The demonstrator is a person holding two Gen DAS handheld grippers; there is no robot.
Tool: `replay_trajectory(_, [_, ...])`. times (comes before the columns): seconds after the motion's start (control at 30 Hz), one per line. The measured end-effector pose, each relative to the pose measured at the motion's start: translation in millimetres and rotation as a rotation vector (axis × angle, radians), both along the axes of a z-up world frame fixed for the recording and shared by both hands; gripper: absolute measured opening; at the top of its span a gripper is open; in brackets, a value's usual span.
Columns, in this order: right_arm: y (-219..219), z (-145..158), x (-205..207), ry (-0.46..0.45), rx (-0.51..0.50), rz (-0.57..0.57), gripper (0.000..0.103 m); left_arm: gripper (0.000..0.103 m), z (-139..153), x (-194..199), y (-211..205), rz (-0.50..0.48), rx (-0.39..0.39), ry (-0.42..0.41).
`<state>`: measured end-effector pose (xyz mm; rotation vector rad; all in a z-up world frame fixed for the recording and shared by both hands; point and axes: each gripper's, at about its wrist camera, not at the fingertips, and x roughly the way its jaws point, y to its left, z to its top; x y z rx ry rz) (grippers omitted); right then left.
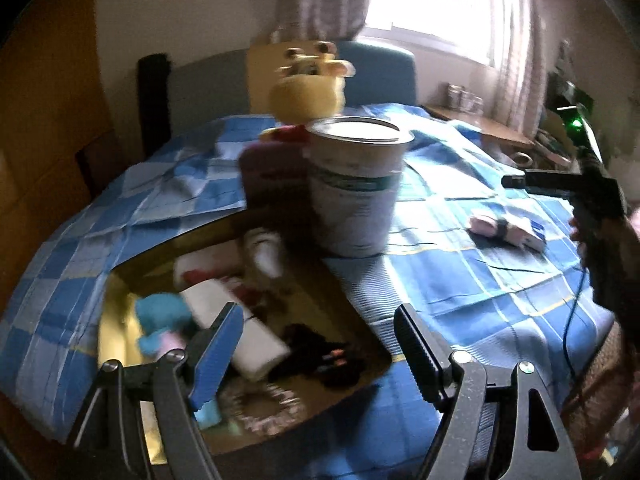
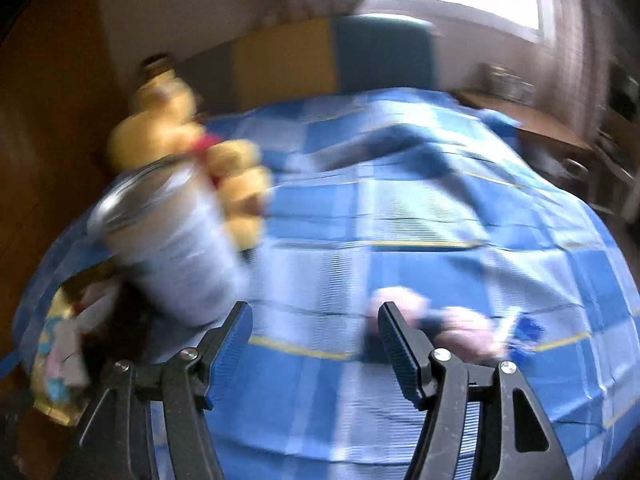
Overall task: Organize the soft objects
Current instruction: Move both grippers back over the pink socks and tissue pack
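Observation:
A pink-and-white soft bundle (image 1: 504, 230) with a dark band lies on the blue checked bedsheet (image 1: 460, 280). An open gold box (image 1: 120, 332) holds several soft things: a blue plush (image 1: 160, 320), white rolls (image 1: 240, 328) and a floral scrunchie (image 1: 264, 408). My left gripper (image 1: 318, 316) hangs open and empty over the box. In the blurred right wrist view, my right gripper (image 2: 314, 312) is open and empty above the sheet. The pink bundle (image 2: 460, 328) lies just right of its right finger. A yellow plush bear (image 1: 308, 88) stands behind a white tin (image 1: 356, 188).
The tin (image 2: 172, 240) and bear (image 2: 168, 136) stand left of my right gripper, beside the box (image 2: 52, 360). A headboard (image 1: 360, 72) and a curtained window are behind the bed. A wooden side table (image 1: 480, 124) with jars stands at the far right.

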<state>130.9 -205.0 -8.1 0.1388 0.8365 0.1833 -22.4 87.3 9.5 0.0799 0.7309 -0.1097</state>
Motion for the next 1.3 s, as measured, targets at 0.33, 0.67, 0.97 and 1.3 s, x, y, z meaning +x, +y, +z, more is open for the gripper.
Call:
replay_trajectory(0.33, [-138.5, -37.3, 3.1, 0.028, 0.155, -0.473, 0.066, 0.078, -11.7, 31.8, -72.8, -0.142, 0.037, 0.047])
replay_trajectory(0.67, [-165.1, -46.4, -8.3, 0.051, 0.31, -0.556, 0.066, 0.078, -29.3, 61.9, -130.3, -0.236, 0.061, 0.099])
replay_trajectory(0.97, [-181.9, -56.8, -13.0, 0.079, 0.41, -0.614, 0.066, 0.078, -47.6, 93.9, -166.4, -0.291, 0.011, 0.178])
replay_trajectory(1.3, [-201.3, -75.9, -19.5, 0.141, 0.544, -0.686, 0.066, 0.076, -58.5, 135.2, -215.2, -0.349, -0.069, 0.249])
